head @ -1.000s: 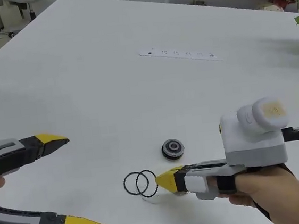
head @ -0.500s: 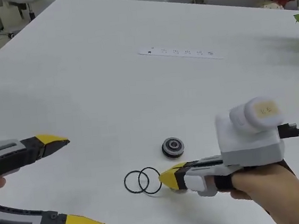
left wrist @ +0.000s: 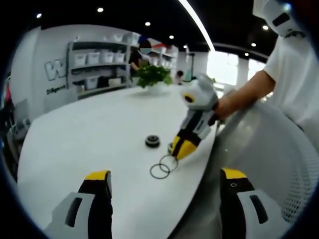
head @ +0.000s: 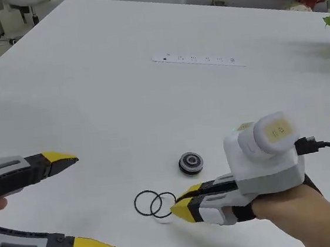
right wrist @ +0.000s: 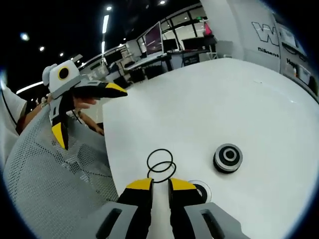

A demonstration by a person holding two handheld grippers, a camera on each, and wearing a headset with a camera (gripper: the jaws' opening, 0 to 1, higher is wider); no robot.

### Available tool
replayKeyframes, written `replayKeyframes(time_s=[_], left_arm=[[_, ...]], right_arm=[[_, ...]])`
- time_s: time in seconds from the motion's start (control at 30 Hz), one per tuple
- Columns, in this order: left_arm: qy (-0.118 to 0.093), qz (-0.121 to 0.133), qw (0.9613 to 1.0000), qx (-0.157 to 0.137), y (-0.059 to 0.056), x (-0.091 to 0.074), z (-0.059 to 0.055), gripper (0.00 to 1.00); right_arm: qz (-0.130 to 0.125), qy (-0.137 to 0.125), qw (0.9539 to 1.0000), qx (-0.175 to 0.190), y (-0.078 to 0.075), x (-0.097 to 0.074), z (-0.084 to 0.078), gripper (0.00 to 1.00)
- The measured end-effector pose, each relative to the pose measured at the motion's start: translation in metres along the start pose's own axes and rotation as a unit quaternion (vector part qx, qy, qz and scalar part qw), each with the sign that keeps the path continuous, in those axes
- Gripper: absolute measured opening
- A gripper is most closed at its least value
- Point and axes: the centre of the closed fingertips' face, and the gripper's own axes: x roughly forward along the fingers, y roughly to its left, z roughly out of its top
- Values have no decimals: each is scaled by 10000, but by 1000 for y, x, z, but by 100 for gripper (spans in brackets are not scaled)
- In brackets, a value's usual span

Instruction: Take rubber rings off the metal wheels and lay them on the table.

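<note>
A sideways pull could drag the two rubber rings, lying on the desk just nearer the person than the metal wheel, since the tips of the right gripper sit at their edge. Its jaws are almost pressed together, apparently empty. The left gripper, well left of the wheel, has its jaws spread wide and holds nothing.

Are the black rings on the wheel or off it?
Off. Both rings lie flat on the table, overlapping each other, apart from the wheel.
</note>
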Motion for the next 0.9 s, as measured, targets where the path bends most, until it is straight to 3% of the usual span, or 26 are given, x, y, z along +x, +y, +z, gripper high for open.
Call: replayKeyframes(time_s=[0.13, 0.4, 0.53, 0.8, 0.9], left_arm=[[10, 7, 10000, 5, 0, 0, 0, 91], [52, -28, 10000, 17, -1, 0, -1, 91], [41, -33, 10000, 17, -1, 0, -1, 91], [22, -54, 10000, 23, -2, 0, 0, 91], [38, -80, 10000, 45, -3, 1, -1, 91]], right_arm=[[-39, -106, 9999, 62, -4, -5, 6, 15], [-200, -299, 9993, 126, -12, -14, 15, 15], [-163, -467, 9985, 229, -12, -19, 22, 16], [51, -713, 9974, -13, 0, -27, 38, 21], [-37, -760, 9970, -151, -1, -32, 42, 22]])
